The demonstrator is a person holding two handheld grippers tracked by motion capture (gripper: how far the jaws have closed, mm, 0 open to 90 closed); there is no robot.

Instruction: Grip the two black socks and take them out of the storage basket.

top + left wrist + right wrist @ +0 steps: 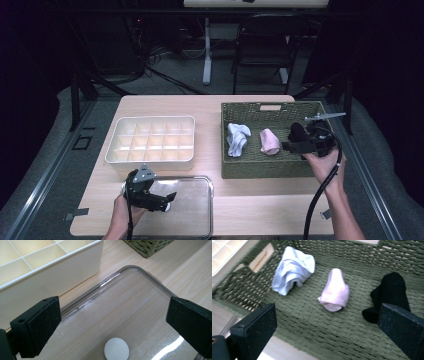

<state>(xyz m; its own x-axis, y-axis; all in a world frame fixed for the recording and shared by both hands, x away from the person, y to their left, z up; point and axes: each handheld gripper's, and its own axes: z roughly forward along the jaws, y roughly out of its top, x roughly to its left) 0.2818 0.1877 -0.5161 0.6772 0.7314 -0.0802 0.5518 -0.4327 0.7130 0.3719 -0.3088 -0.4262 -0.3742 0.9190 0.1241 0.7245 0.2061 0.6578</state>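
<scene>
Grippers at the outset of a pick. Nearest you, your left gripper point(167, 199) hovers over the clear lid point(192, 207) on the table point(250, 215), jaws spread wide and empty; keep it parked there, off the divided white organiser point(150, 140). Farther off, your right gripper point(286, 146) hangs over the woven basket point(272, 171), also wide open with nothing held. Inside lie a white sock point(293, 270), a pink sock point(335, 290) and a black sock point(390, 293), apart. Centre on one bundle, descend straight, close across its thickest fold.
</scene>
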